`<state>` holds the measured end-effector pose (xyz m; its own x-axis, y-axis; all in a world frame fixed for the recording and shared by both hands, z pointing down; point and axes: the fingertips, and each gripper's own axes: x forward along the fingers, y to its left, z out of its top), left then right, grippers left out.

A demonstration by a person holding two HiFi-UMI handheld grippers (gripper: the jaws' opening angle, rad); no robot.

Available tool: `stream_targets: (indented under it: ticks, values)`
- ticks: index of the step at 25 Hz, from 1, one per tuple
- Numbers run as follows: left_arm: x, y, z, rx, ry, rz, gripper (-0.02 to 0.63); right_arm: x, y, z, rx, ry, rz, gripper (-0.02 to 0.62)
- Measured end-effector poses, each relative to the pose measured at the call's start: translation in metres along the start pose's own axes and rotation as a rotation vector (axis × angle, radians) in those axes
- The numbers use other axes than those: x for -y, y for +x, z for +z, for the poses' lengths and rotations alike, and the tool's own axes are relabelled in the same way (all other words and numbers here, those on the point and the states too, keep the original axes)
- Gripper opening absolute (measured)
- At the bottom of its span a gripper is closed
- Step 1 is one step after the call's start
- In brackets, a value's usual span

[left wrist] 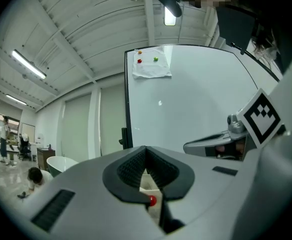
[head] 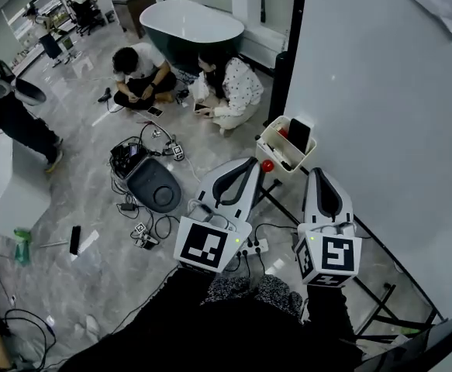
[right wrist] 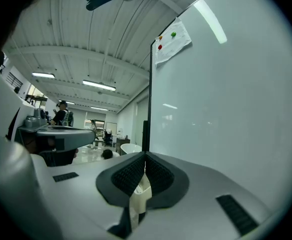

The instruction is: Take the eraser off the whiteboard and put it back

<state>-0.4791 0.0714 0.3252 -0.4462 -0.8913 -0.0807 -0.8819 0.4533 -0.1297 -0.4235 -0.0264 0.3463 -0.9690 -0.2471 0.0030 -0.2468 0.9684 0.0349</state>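
While the whiteboard (head: pixel 381 91) stands at the right, the left gripper (head: pixel 249 165) and right gripper (head: pixel 319 175) are both closed on nothing.
The tray (head: pixel 262 146) hangs at the whiteboard's lower corner, just ahead of both tips. The eraser (head: pixel 298 136) stands on end at the tray's board-side edge, between the two grippers and seemingly nearer the right one.
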Motion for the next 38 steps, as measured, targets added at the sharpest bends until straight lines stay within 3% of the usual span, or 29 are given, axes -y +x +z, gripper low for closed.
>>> stream_targets:
  ticks: [13, 23, 25, 33, 38]
  values:
    - [-0.042, 0.045, 0.006, 0.041, -0.053, -0.280, 0.006, -0.010, 0.043, 0.015, -0.021, -0.021, -0.269, 0.011]
    - [-0.056, 0.065, 0.001, 0.045, -0.068, -0.413, 0.006, -0.012, 0.063, -0.002, -0.070, -0.009, -0.402, 0.020]
    - [-0.058, 0.068, 0.002, 0.047, -0.070, -0.437, 0.006, -0.012, 0.069, -0.006, -0.090, 0.010, -0.404, 0.088]
    - [-0.067, 0.079, -0.001, 0.056, -0.070, -0.490, 0.006, -0.004, 0.093, -0.021, -0.128, 0.007, -0.461, 0.256]
    - [-0.072, 0.085, -0.001, 0.057, -0.067, -0.517, 0.006, 0.008, 0.112, -0.034, -0.173, -0.023, -0.541, 0.267]
